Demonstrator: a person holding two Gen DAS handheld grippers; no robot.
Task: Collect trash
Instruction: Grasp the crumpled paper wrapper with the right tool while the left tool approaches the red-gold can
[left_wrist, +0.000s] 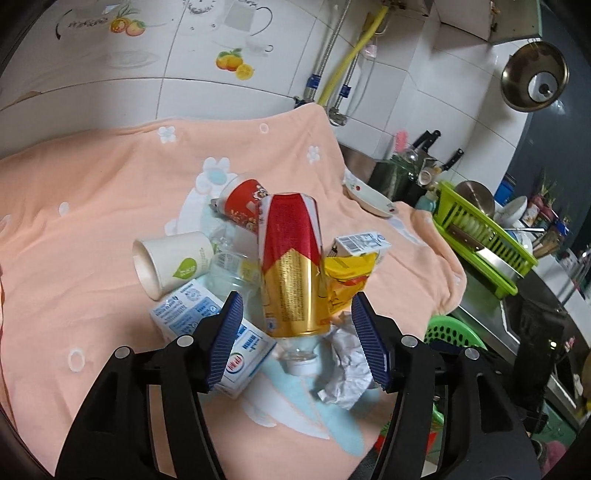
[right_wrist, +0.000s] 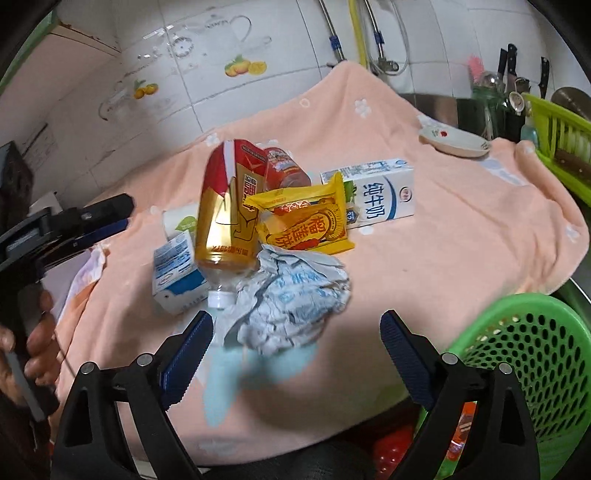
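Observation:
A heap of trash lies on a peach towel (left_wrist: 92, 229). A red and gold bottle (left_wrist: 291, 266) lies cap towards me, also in the right wrist view (right_wrist: 225, 214). Around it are a crumpled paper wad (right_wrist: 291, 299), a yellow snack wrapper (right_wrist: 303, 221), a white paper cup (left_wrist: 170, 262), a red cup (left_wrist: 243, 203) and two milk cartons (right_wrist: 376, 195) (left_wrist: 221, 332). My left gripper (left_wrist: 297, 336) is open, its pads either side of the bottle's cap end. My right gripper (right_wrist: 297, 354) is open, just short of the paper wad.
A green perforated basket (right_wrist: 532, 373) stands off the towel's right edge. A white dish (right_wrist: 454, 142) sits at the towel's far right. A green dish rack (left_wrist: 484, 236), knives and a sink lie to the right. Tiled wall behind.

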